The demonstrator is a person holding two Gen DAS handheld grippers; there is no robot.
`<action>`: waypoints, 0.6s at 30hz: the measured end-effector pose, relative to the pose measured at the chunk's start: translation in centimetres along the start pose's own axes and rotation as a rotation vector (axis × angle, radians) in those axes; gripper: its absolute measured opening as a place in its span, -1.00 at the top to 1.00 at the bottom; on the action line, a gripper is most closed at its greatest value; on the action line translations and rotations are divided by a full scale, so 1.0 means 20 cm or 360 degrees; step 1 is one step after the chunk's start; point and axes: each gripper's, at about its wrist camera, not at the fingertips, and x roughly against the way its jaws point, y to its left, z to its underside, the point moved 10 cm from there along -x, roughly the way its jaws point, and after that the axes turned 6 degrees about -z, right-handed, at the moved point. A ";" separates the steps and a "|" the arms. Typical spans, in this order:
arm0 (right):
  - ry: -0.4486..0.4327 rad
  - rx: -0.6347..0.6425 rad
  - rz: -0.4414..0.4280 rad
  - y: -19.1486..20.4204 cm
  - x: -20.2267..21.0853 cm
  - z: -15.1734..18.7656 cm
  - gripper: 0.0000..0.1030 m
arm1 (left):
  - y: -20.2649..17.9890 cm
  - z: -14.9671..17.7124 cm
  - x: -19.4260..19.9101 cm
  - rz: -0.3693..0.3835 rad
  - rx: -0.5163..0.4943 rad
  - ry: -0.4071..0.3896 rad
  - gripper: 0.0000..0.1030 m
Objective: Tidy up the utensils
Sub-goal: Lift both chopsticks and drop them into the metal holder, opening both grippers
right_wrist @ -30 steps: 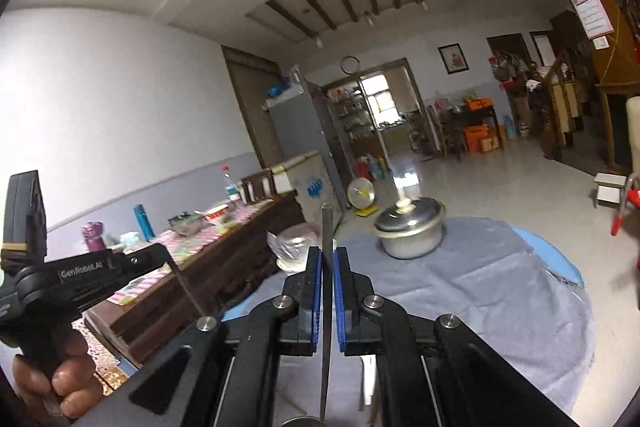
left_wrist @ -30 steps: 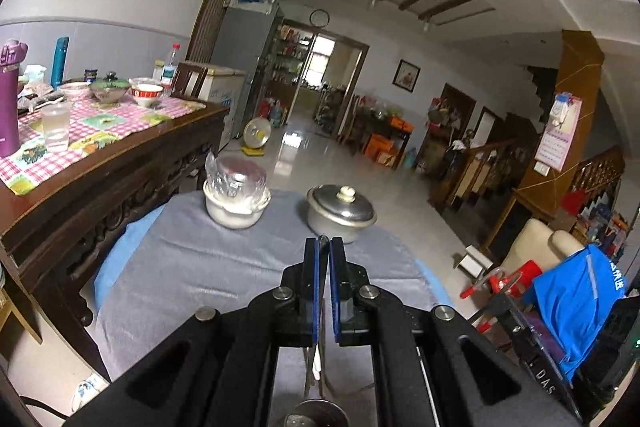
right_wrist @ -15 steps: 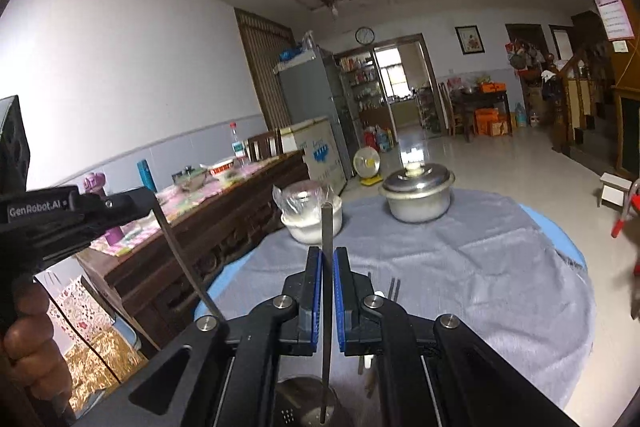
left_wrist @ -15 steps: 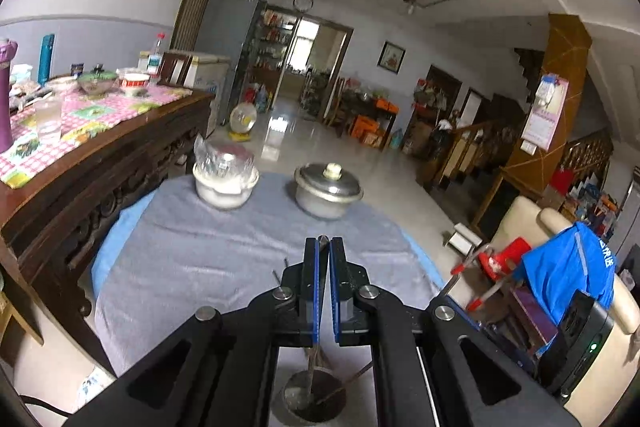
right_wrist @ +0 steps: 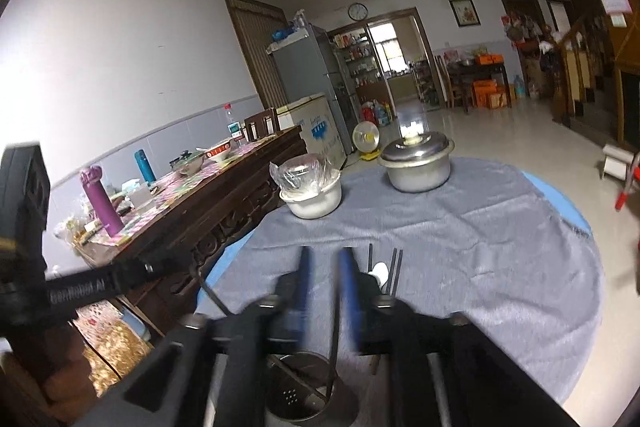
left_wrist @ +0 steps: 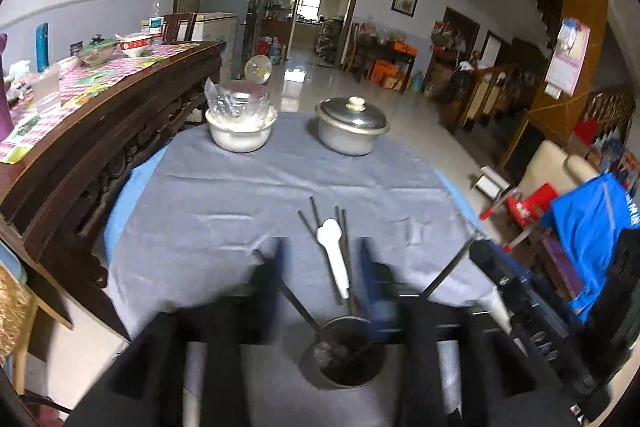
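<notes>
A round metal utensil holder (left_wrist: 345,355) stands on the grey tablecloth (left_wrist: 224,203) right under both grippers; it also shows in the right wrist view (right_wrist: 304,393). Dark chopsticks lean inside it (right_wrist: 333,343). My left gripper (left_wrist: 320,267) is open and motion-blurred above the holder, with nothing between its fingers. My right gripper (right_wrist: 325,283) is open too, blurred, just above the holder. On the cloth beyond lie a white spoon (left_wrist: 334,255) and several dark chopsticks (left_wrist: 310,223). They show in the right wrist view as well (right_wrist: 394,269).
A white bowl under plastic wrap (left_wrist: 240,125) and a lidded metal pot (left_wrist: 350,129) stand at the table's far side. A dark wooden sideboard (left_wrist: 100,131) with bottles and dishes runs along the left. A chair with blue cloth (left_wrist: 592,223) is at the right.
Both grippers have opened and tilted down over the holder. The chopsticks they held now stand in the holder. The spoon and chopsticks on the cloth have come into view.
</notes>
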 end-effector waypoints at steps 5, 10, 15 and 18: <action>-0.0070 -0.0083 0.0014 -0.08 0.06 -0.02 -0.18 | 0.06 0.03 0.02 -0.0154 -0.0071 -0.0032 -0.15; -0.0044 -0.0187 0.0076 -0.21 0.06 0.00 -0.17 | 0.11 0.05 0.00 -0.0222 -0.0055 0.0011 -0.16; -0.0008 -0.0229 0.0121 -0.27 0.05 0.03 -0.17 | 0.16 0.08 -0.02 -0.0292 -0.0057 0.0039 -0.16; 0.0028 -0.0219 0.0137 -0.27 0.04 0.06 -0.17 | 0.17 0.08 -0.03 -0.0316 -0.0066 0.0043 -0.16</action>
